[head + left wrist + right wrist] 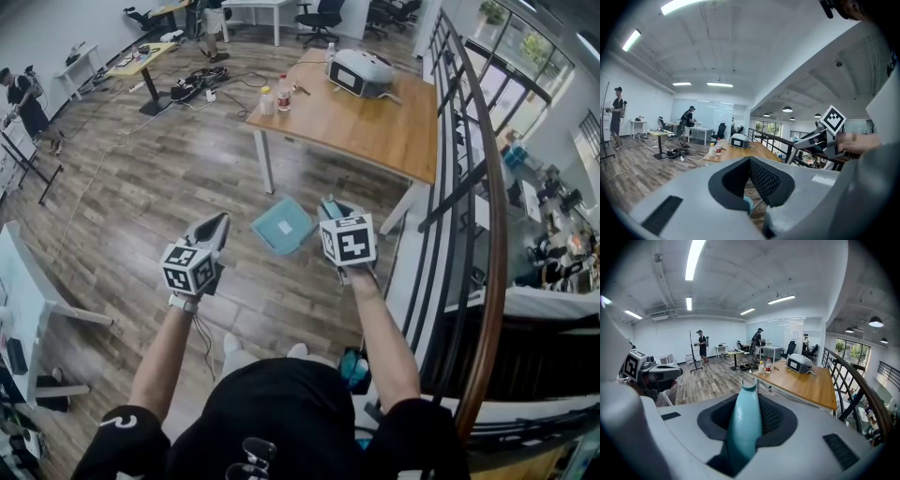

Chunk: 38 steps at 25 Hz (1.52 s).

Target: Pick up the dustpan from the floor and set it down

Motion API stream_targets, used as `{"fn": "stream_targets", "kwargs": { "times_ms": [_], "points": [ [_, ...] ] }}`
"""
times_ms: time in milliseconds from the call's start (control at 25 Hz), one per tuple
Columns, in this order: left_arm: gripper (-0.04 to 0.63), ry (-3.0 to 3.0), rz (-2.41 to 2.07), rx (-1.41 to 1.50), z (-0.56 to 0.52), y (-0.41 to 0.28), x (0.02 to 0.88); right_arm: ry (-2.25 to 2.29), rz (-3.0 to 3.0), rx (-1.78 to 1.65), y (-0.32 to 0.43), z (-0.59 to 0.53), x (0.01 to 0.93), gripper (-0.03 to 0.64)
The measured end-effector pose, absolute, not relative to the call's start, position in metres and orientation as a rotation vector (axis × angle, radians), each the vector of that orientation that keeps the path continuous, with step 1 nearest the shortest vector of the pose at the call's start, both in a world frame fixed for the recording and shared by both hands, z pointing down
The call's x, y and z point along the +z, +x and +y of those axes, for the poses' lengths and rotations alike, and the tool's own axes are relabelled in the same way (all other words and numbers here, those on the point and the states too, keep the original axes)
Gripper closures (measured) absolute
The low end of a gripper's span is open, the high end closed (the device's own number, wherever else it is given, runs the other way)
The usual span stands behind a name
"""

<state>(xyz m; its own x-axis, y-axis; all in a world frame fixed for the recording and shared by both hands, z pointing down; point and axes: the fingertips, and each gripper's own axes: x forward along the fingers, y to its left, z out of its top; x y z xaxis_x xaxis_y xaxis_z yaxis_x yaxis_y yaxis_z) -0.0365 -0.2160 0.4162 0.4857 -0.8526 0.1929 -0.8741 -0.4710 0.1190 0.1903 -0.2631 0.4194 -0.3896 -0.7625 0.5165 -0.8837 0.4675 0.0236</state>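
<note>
The teal dustpan (281, 226) hangs in front of me above the wood floor, its flat pan to the left of my right gripper (331, 208). That gripper is shut on the dustpan's handle (745, 427), which runs up between the black pads and ends in a round tip. My left gripper (219, 225) is held level beside it, to the left, apart from the pan. Its jaws meet at the tips with nothing between them (750, 160). A sliver of the teal dustpan (747, 204) shows below them.
A wooden table (375, 127) stands ahead with a grey-white device (361, 72) and two bottles (275, 97). A dark railing (473, 187) runs along the right. Cables (197, 86) lie on the far floor. People stand at the far left and back. A white desk (19, 300) is at my left.
</note>
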Motion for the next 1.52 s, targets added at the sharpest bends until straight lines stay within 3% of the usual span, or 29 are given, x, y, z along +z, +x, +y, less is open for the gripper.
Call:
{"fn": "stream_targets", "kwargs": {
  "times_ms": [720, 1520],
  "points": [
    [0.598, 2.517, -1.482, 0.161, -0.209, -0.034, 0.427, 1.331, -2.244, 0.381, 0.183, -0.254, 0.442, 0.523],
    [0.598, 2.347, -1.553, 0.206, -0.206, -0.113, 0.492, 1.237, -2.156, 0.418, 0.135, -0.282, 0.541, 0.523]
  ]
}}
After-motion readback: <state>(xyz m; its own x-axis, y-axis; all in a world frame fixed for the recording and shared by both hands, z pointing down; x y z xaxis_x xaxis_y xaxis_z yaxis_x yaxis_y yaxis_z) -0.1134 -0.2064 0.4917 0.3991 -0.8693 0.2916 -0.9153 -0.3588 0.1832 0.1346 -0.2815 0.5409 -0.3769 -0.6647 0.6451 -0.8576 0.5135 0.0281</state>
